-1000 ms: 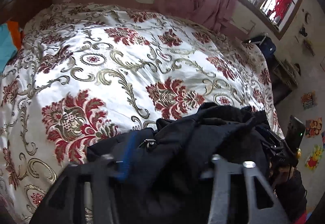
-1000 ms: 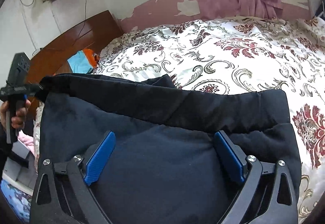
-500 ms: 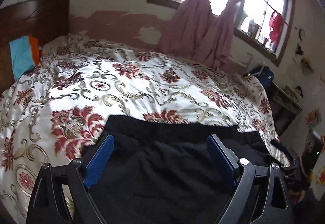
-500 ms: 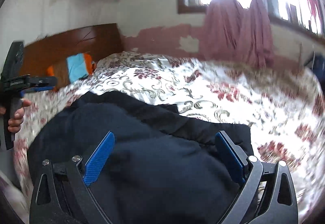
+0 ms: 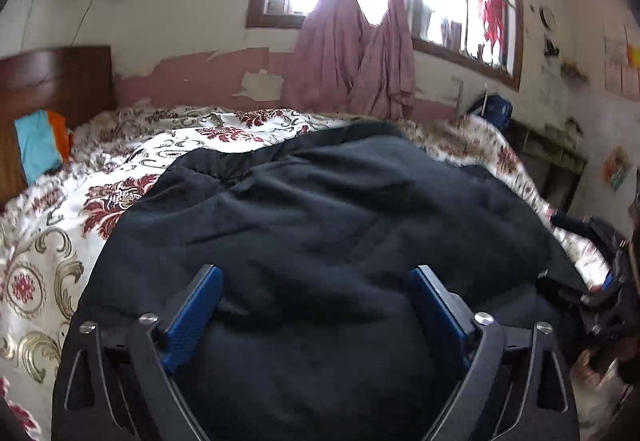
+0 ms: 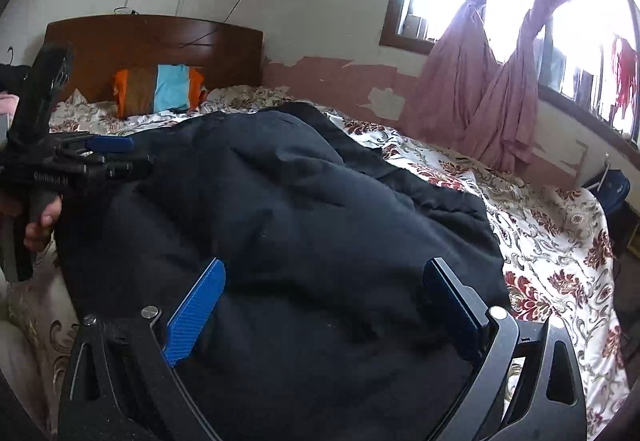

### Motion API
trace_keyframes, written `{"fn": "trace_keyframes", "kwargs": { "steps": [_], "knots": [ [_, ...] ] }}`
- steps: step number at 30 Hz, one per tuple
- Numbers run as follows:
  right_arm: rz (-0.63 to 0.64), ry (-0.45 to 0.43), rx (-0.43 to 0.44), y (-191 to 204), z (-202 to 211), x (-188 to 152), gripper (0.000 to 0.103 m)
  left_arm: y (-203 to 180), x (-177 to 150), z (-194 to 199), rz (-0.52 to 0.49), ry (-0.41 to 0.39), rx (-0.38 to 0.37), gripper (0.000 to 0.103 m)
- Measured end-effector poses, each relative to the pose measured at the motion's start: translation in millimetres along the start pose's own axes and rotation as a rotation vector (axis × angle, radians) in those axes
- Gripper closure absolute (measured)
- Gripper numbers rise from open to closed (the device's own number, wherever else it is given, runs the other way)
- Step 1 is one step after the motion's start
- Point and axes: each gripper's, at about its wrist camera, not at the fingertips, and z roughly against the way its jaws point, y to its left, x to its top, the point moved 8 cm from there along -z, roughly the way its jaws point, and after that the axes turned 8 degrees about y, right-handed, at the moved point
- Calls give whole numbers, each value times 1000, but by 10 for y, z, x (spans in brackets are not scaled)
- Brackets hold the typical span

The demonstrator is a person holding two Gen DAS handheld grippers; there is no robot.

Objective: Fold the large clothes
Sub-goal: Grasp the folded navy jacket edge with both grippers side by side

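Jacket (image 5: 320,225): bunched on bed (image 5: 52,257), prob. one fold in, more left. L gripper (image 5: 316,305) & R gripper (image 6: 324,301) wide apart, holding nothing.

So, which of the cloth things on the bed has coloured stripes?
The pillow leaning at the wooden headboard: it has orange, brown and light-blue bands. The black garment is plain, and the bedspread is floral.
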Motion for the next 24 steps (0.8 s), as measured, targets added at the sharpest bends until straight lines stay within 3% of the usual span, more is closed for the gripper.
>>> {"fn": "trace_keyframes", "kwargs": {
  "steps": [4, 9, 17, 24],
  "knots": [
    [-43, 1, -24, -126, -174, 70, 6, -30, 113, -98, -63, -21, 65, 5],
    [-23, 39, -74, -222, -437, 291, 6, 0, 322, -262, -61, -31, 147, 5],
    [-15, 148, -95, -321, -964, 638, 6, 333, 571, -757, 110, 52, 201, 3],
    [-72, 223, -42, -444, -1427, 875, 6, 682, 600, -1046, 266, 116, 206, 3]
  ]
}}
